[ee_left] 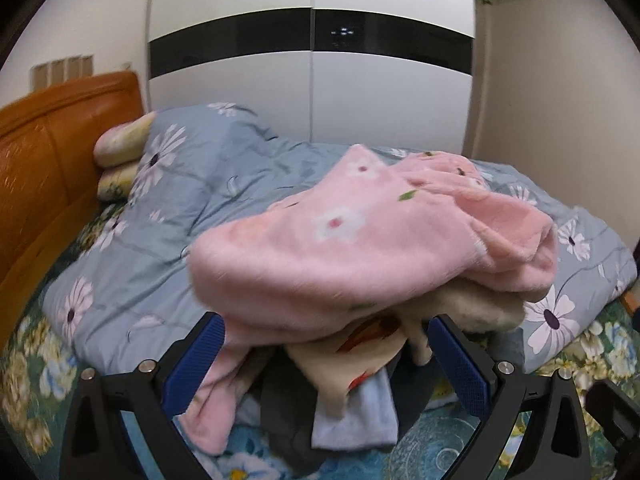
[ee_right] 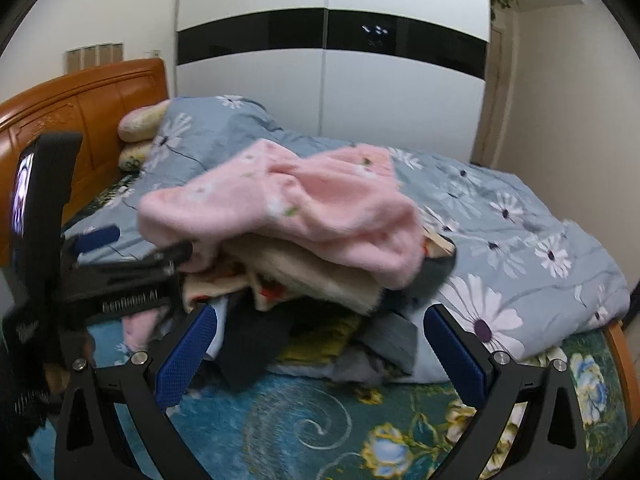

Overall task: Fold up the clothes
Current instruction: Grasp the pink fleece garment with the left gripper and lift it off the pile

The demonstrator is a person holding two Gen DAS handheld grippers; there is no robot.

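A pile of clothes lies on the bed. On top is a pink fleece garment (ee_left: pixel 360 240) with white flowers, also in the right wrist view (ee_right: pixel 304 204). Under it are a cream garment (ee_left: pixel 480 308), dark grey pieces (ee_right: pixel 256 340) and a light blue piece (ee_left: pixel 356 420). My left gripper (ee_left: pixel 326 334) is open, its blue pads either side of the pile's near edge, with pink and cream cloth hanging between them. It shows at the left in the right wrist view (ee_right: pixel 132 276). My right gripper (ee_right: pixel 320 328) is open and empty, just in front of the pile.
A blue-grey flowered quilt (ee_left: pixel 208 208) is heaped behind and right of the pile. Pillows (ee_left: pixel 120 148) lie against the orange wooden headboard (ee_left: pixel 52 168) at left. A teal flowered sheet (ee_right: pixel 320 420) covers the near bed. A white wardrobe (ee_left: pixel 312 92) stands behind.
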